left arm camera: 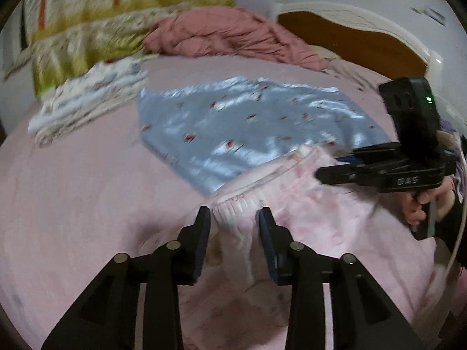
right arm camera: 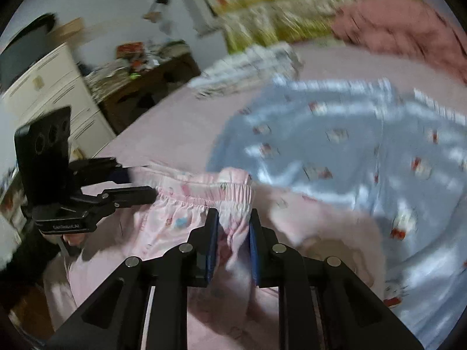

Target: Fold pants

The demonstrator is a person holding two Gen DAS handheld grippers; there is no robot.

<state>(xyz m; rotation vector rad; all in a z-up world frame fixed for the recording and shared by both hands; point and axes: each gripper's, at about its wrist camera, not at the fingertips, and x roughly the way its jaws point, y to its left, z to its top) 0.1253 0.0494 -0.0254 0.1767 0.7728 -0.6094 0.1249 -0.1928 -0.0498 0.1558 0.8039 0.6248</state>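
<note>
Pale pink printed pants [left arm camera: 306, 204] [right arm camera: 181, 218] lie bunched on the pink bed sheet [left arm camera: 73, 204]. Their gathered elastic waistband runs between my two grippers. My left gripper [left arm camera: 235, 218] has the waistband's end between its jaws, but the pads stand slightly apart from the cloth; in the right wrist view the left gripper [right arm camera: 140, 180] shows from the side. My right gripper [right arm camera: 233, 221] is shut on a bunched fold of the waistband. In the left wrist view the right gripper [left arm camera: 335, 164] comes in from the right edge, a person's hand [left arm camera: 420, 204] around its handle.
A light blue printed cloth [left arm camera: 248, 128] [right arm camera: 350, 151] is spread just beyond the pants. A folded white patterned stack [left arm camera: 87, 102] and a rumpled dusty-pink quilt [left arm camera: 227, 35] lie farther back, by the headboard [left arm camera: 350, 38]. A white dresser [right arm camera: 52, 87] and cluttered desk [right arm camera: 140, 67] stand beside the bed.
</note>
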